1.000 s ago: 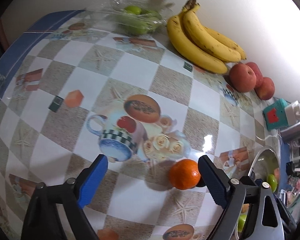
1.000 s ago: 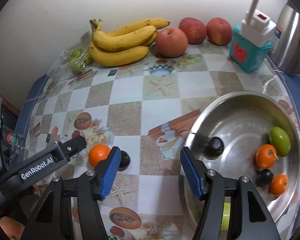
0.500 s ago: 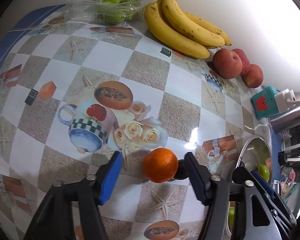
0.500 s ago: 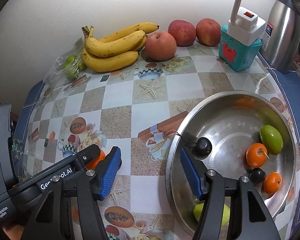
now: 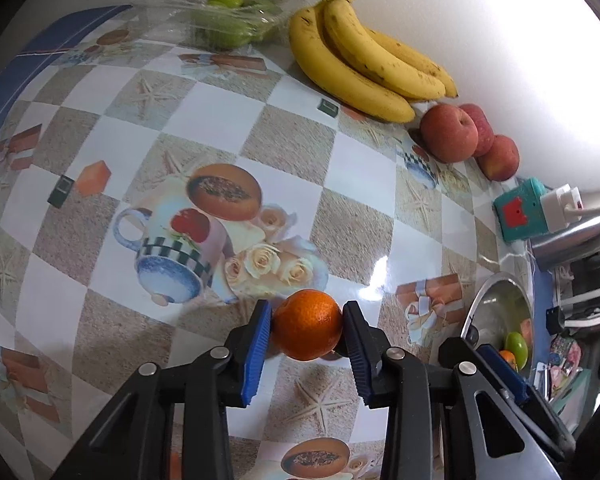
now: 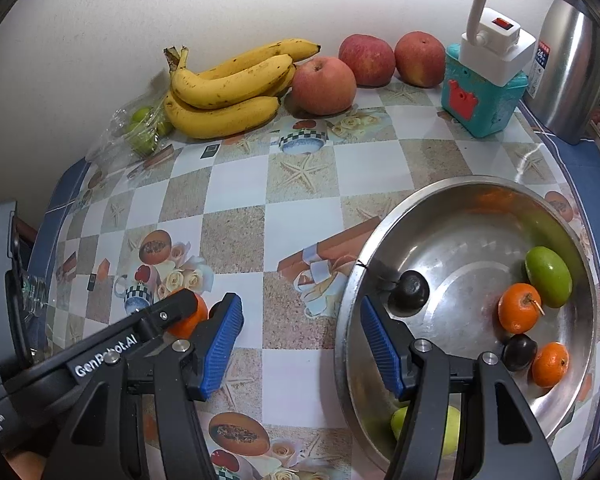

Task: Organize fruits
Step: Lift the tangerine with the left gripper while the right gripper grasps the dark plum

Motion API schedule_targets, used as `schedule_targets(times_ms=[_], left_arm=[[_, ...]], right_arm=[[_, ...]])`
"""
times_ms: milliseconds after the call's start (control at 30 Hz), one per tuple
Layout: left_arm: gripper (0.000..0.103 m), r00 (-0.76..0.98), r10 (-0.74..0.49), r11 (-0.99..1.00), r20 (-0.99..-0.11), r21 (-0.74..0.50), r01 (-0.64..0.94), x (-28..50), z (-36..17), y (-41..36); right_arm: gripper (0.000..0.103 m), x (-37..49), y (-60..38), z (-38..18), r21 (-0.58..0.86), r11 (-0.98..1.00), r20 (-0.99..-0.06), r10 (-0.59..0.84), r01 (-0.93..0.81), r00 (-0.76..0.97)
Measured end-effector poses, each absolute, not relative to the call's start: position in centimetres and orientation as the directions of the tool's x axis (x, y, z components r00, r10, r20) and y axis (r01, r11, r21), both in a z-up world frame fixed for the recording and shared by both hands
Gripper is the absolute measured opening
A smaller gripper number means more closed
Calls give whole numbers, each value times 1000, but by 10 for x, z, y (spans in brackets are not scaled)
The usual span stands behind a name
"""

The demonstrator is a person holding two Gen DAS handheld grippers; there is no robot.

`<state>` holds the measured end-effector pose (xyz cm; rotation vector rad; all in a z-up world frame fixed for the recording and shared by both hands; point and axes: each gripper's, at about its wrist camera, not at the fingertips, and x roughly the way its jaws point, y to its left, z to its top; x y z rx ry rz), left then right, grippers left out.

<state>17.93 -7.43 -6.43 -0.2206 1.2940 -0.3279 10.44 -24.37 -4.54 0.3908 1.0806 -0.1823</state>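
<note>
An orange (image 5: 307, 325) rests on the patterned tablecloth. My left gripper (image 5: 306, 312) is closing on it, and both blue pads touch its sides. Behind the orange a small dark fruit is almost hidden. In the right wrist view the same orange (image 6: 190, 316) peeks out past the left gripper's arm. My right gripper (image 6: 298, 312) stands open with nothing in it, its right finger over the near rim of the steel bowl (image 6: 460, 184). In the bowl lie two oranges (image 6: 519, 307), a green fruit (image 6: 548, 276), two dark plums (image 6: 410, 289) and a yellow-green fruit (image 6: 448, 424).
Along the wall lie a bag of green fruits (image 5: 224, 20), a bunch of bananas (image 5: 364, 60) and three red apples (image 5: 450, 132). A teal box with a white plug (image 6: 484, 92) and a steel flask (image 6: 576, 60) stand at the back right.
The left gripper's jaws have come together from wide apart until they touch the orange, which now sits centred between them. The right gripper has kept its opening.
</note>
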Motion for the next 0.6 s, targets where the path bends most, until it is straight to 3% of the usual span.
schedule_targets(times_ms=[333,600], left_arm=[[39,364,-266,960,-892,-278,21,190,-38,-33],[39,387,-276,952,-880,-305,-16,194,-33,-18]], right_arm=[[54,121,-210,-63,233,944,-894,114,232,433],[52,137,-185,-86,183,967,-920,103,180,379]])
